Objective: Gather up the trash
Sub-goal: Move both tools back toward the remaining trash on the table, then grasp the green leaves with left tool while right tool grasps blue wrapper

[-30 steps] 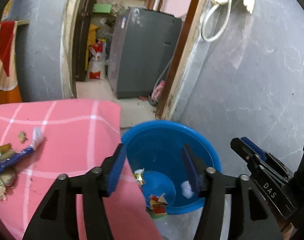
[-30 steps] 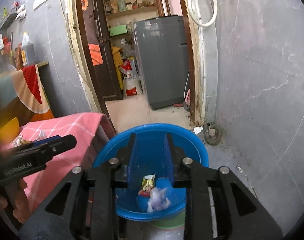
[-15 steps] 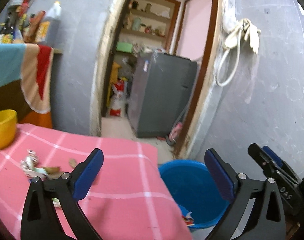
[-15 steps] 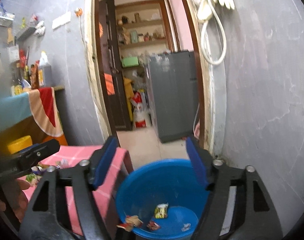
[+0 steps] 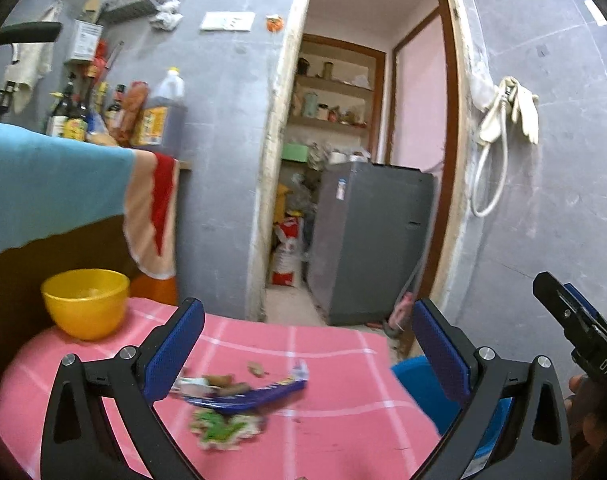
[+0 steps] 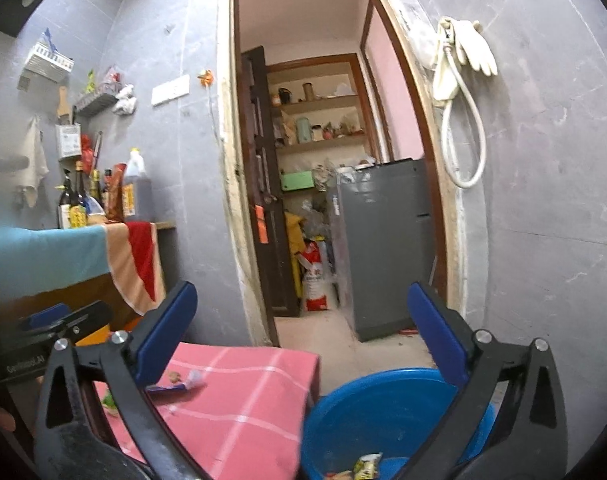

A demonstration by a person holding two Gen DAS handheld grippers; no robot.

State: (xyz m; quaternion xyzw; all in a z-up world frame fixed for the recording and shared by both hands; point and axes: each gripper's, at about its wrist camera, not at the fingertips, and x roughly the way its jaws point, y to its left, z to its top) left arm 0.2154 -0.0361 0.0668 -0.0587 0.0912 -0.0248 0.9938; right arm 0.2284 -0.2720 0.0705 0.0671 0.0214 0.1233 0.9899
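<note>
Trash lies on the pink checked table: a blue wrapper, a green and white wrapper and small brown scraps. My left gripper hangs above this pile, open and empty. To the right of the table stands a blue basin with several wrappers at its bottom. My right gripper is over the basin's near side, its jaws opening with nothing between them. The blue wrapper also shows on the table in the right wrist view.
A yellow bowl sits at the table's far left corner. Behind it is a counter draped with cloth and crowded with bottles. An open doorway ahead shows a grey appliance and shelves. A grey wall closes the right side.
Both grippers have risen from low over the basin and tilted up toward level. Both opened wide. The left one swung left, from over the basin to over the table's trash.
</note>
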